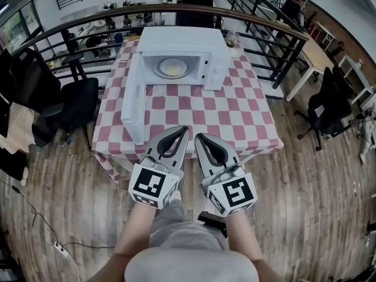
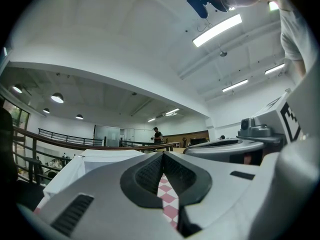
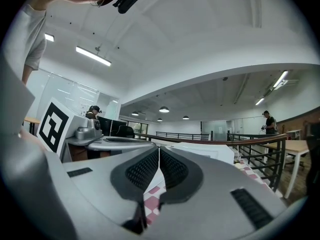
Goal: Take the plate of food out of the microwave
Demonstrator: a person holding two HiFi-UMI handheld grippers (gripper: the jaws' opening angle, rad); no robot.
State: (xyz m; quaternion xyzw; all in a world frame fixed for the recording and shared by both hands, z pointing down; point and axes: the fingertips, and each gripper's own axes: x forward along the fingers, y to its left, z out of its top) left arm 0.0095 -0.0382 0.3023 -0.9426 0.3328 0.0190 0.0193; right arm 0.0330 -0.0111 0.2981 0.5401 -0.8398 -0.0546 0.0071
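Observation:
A white microwave (image 1: 182,43) stands at the far end of a table with a pink-and-white checked cloth (image 1: 194,113). Its door (image 1: 134,101) hangs wide open to the left. Inside lies a pale plate of food (image 1: 173,67). My left gripper (image 1: 184,129) and right gripper (image 1: 198,137) are held side by side at the table's near edge, well short of the microwave. Both are shut with nothing between the jaws. In the left gripper view the left gripper (image 2: 163,155) points level at the white microwave (image 2: 107,159). The right gripper (image 3: 159,149) shows its tips pressed together.
A black chair (image 1: 73,101) stands left of the table, and a dark curved railing (image 1: 176,10) runs behind it. Another desk (image 1: 314,60) and chair (image 1: 329,107) sit at the right. A person (image 1: 294,2) stands far back right. The floor is wood planks.

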